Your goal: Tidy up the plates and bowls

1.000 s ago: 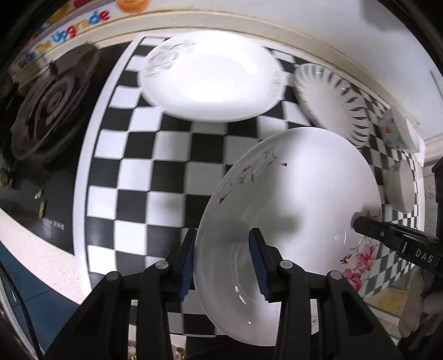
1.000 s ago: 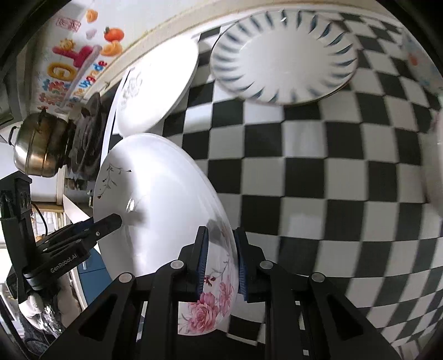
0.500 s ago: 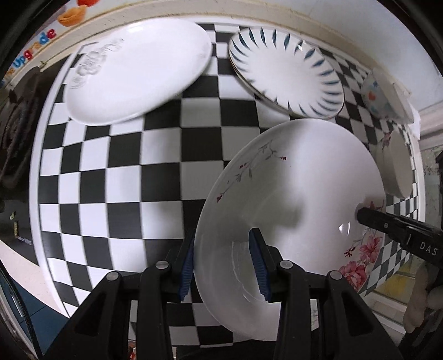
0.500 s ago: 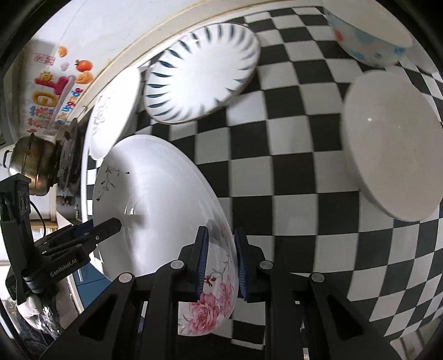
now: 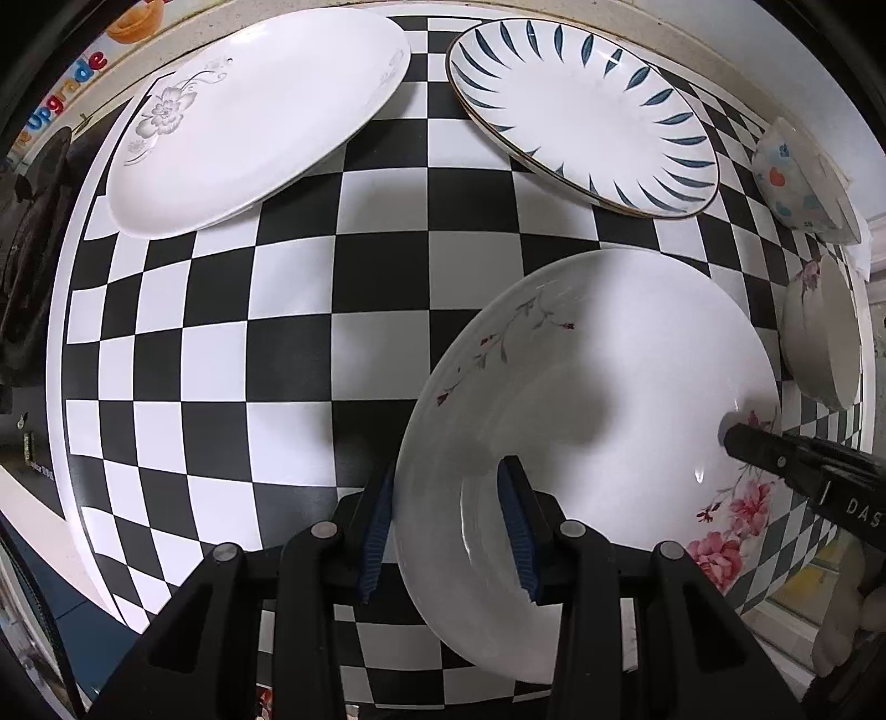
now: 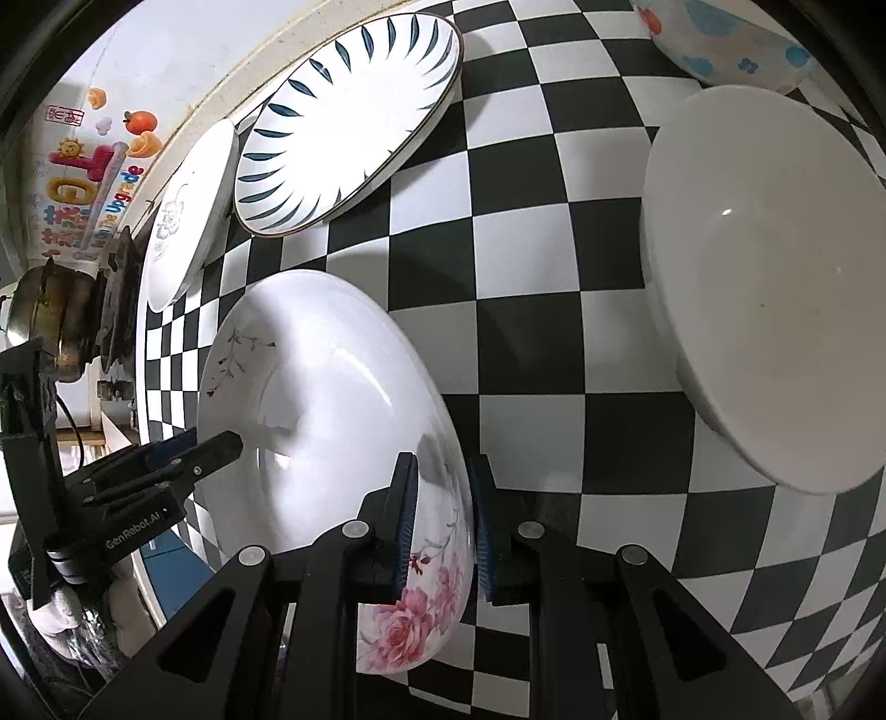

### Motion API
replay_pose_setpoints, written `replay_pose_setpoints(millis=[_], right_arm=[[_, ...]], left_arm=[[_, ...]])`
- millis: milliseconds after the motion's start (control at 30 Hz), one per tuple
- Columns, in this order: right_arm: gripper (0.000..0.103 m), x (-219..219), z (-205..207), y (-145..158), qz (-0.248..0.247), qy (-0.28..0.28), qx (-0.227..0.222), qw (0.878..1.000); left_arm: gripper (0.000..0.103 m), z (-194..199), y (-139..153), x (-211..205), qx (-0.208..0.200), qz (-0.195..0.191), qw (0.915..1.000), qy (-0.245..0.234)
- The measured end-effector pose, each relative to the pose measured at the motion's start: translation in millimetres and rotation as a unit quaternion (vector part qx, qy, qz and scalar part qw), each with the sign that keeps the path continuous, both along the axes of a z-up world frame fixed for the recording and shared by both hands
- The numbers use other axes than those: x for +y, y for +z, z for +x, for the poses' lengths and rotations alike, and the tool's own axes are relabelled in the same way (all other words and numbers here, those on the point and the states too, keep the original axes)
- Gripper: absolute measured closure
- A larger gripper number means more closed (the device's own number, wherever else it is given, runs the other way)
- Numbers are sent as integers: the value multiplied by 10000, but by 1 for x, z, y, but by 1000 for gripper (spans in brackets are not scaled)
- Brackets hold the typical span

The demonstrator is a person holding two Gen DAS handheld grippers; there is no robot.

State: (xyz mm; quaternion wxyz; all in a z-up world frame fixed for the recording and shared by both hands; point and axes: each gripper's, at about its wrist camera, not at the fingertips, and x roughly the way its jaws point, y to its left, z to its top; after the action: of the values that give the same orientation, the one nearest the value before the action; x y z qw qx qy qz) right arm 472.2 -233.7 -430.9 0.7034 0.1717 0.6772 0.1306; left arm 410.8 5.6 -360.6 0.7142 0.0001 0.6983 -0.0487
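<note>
Both grippers hold one large white bowl with pink flowers above the checkered mat. My left gripper is shut on its near rim. My right gripper is shut on the opposite rim by the pink roses, and the bowl tilts between them. A white plate with a grey flower and a blue-leaf plate lie at the back. A plain white bowl and a bowl with blue and red spots stand at the right.
The black-and-white checkered mat covers the counter. A stove burner and a metal kettle sit left of the mat. A wall with colourful stickers runs behind the plates.
Both grippers have carried the flowered bowl to the right across the mat. The two back plates have shifted left in view and the plain white bowl has come close on the right.
</note>
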Motion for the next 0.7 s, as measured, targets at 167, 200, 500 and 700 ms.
replay_pose_setpoints(millis=[167, 200, 500, 700], right_arm=[[82, -1, 2, -2, -10, 30, 100, 9999], [82, -3, 2, -1, -31, 30, 89, 10000], [81, 10, 8, 83, -210, 63, -594, 9980], [51, 61, 67, 139, 343, 278, -1058, 9934]], left_arm=[[68, 0, 19, 8, -125, -51, 9998, 120], [68, 0, 27, 10, -200, -75, 9996, 164], [67, 13, 122, 61, -1155, -410, 9898, 729], [63, 56, 132, 140, -1347, -421, 9823, 1234]])
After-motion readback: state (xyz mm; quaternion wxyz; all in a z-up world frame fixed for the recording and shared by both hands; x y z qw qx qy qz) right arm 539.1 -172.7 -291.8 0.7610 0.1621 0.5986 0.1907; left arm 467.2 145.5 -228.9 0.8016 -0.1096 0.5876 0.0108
